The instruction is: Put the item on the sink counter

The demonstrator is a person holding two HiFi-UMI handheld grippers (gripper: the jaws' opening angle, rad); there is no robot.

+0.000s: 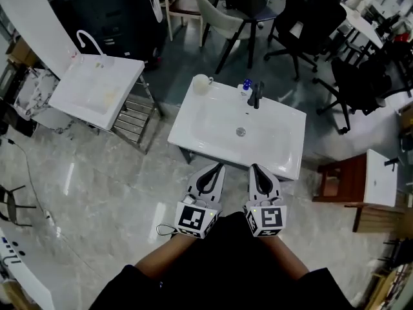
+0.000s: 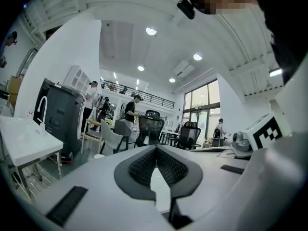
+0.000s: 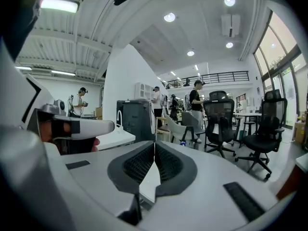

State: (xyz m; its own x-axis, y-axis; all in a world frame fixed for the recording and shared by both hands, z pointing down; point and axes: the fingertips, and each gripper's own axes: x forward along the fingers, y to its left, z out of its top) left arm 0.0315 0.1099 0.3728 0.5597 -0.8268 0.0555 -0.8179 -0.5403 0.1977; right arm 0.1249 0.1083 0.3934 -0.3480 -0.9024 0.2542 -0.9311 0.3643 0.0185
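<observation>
At the upper left of the head view a second sink (image 1: 97,86) with a curved tap (image 1: 89,42) stands on a metal stand (image 1: 132,124), its right corner near the main sink. Below it, the left half of the frame is bare glossy floor (image 1: 97,192), the widest free room.

In the middle the sink counter (image 1: 193,118) lies slantwise, with its rim flat and bare along the left and near sides. A white cup (image 1: 202,82) sits on its back-left corner, close to the edge. Right of that, on the back rim, a small blue-capped bottle (image 1: 245,90) stands just beside the black tap (image 1: 257,95). The drain (image 1: 241,132) marks the middle of the basin. Neither the cup nor the bottle is held.

The left gripper (image 1: 217,168) (image 2: 156,150) points at the counter's near edge, tip just short of it. Its jaws are pressed together with nothing between them. The right gripper (image 1: 256,168) (image 3: 154,146) lies beside it, parallel and a little apart, its jaws likewise pressed together on nothing.

Right of the counter a strip of floor separates it from a wooden stool (image 1: 335,178) and a small basin (image 1: 381,176). Office chairs (image 1: 303,24) crowd the top of the frame behind the counter.
</observation>
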